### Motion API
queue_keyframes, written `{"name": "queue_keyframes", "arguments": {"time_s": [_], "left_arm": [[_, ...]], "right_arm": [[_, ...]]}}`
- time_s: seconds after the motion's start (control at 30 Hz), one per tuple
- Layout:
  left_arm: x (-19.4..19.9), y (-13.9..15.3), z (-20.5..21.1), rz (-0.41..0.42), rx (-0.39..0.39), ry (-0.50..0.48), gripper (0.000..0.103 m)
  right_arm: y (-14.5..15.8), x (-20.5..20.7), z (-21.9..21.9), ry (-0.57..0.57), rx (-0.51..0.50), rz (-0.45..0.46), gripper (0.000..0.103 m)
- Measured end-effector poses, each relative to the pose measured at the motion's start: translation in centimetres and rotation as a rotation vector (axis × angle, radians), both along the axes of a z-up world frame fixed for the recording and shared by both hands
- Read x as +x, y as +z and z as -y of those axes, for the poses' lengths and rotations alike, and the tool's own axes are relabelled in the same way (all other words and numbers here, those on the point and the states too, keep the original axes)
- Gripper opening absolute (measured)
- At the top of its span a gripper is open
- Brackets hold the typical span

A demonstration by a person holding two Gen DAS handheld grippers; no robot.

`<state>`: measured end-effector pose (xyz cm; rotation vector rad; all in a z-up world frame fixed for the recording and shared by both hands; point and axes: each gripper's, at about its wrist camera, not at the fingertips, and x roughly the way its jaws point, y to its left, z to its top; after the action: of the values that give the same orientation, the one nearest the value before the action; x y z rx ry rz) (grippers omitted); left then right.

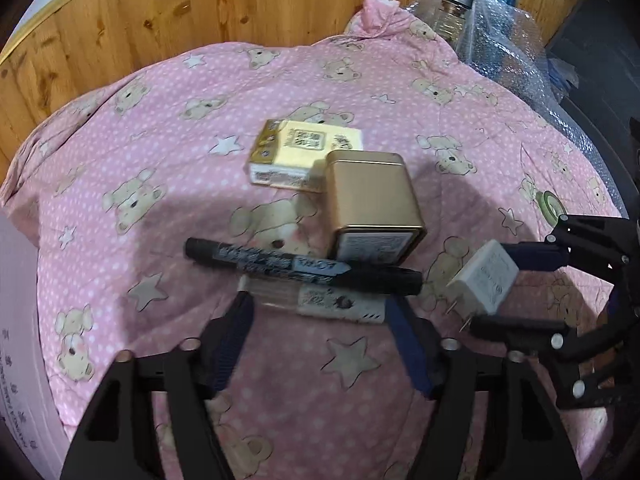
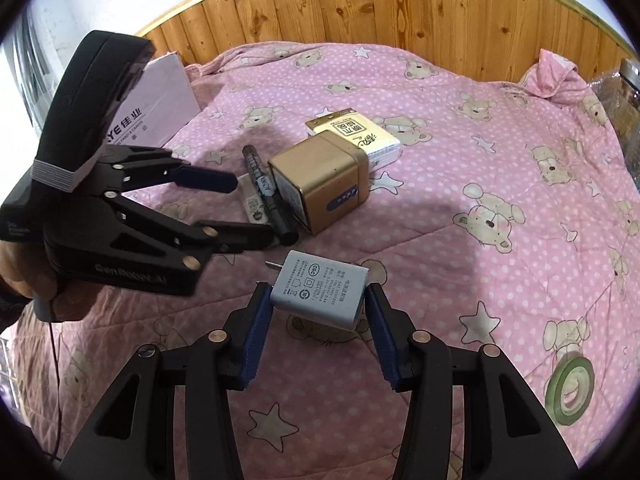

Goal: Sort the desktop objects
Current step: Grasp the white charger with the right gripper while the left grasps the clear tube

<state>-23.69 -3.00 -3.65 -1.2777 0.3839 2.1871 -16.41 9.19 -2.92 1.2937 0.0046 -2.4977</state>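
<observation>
My right gripper (image 2: 318, 296) is shut on a white plug-in charger (image 2: 320, 292), held just above the pink bear-print cloth (image 2: 460, 240). In the left wrist view the same charger (image 1: 482, 280) sits in the right gripper (image 1: 492, 286) at the right. My left gripper (image 1: 320, 308) is open, its fingertips either side of a small white and clear flat case (image 1: 332, 302). A black marker (image 1: 304, 268) lies just beyond the case, against a gold tin (image 1: 372, 208) on its side. Behind the tin is a yellow-white pack (image 1: 304, 152). From the right wrist, the left gripper (image 2: 252, 210) reaches toward the marker (image 2: 264, 188).
A green tape roll (image 2: 572, 388) lies on the cloth at the right. A pale printed box (image 2: 164, 104) stands at the far left edge. Bubble wrap with a glass bottle (image 1: 456, 12) is at the back right. Wooden panelling (image 2: 360, 8) borders the far side.
</observation>
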Motion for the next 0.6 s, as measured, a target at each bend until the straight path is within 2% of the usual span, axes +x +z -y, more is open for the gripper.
{"name": "queue_keyframes", "arguments": {"time_s": [0.17,0.23,0.27,0.3,0.37,0.5,0.6], "left_arm": [[0.4,-0.7,-1.8,-0.061,-0.052,-0.023,0.078],[0.4,-0.6,-1.7,-0.059,-0.055,-0.028,0.069],[0.3,-0.5,-1.6,-0.035,-0.042,-0.029,0.054],[0.2,-0.4,-1.5,-0.016,-0.033,-0.029,0.048],[0.5,-0.1,-1.2,-0.031,-0.061,-0.023,0.043],[0.8,0.0,0.1,-0.019,-0.089,0.005,0.042],[0.6,0.0,0.8,-0.013,-0.074,0.027,0.042]], "right_arm": [[-0.1,0.1,0.0,0.001,-0.014,0.005,0.050],[-0.1,0.2,-0.1,0.002,-0.018,0.004,0.050],[0.0,0.3,-0.1,0.002,-0.023,0.004,0.050],[0.1,0.3,-0.1,0.003,-0.025,0.002,0.050],[0.2,0.4,-0.2,0.004,-0.030,-0.003,0.050],[0.8,0.8,-0.2,0.014,-0.055,-0.010,0.050],[1.1,0.9,0.0,0.024,-0.072,-0.013,0.050]]}}
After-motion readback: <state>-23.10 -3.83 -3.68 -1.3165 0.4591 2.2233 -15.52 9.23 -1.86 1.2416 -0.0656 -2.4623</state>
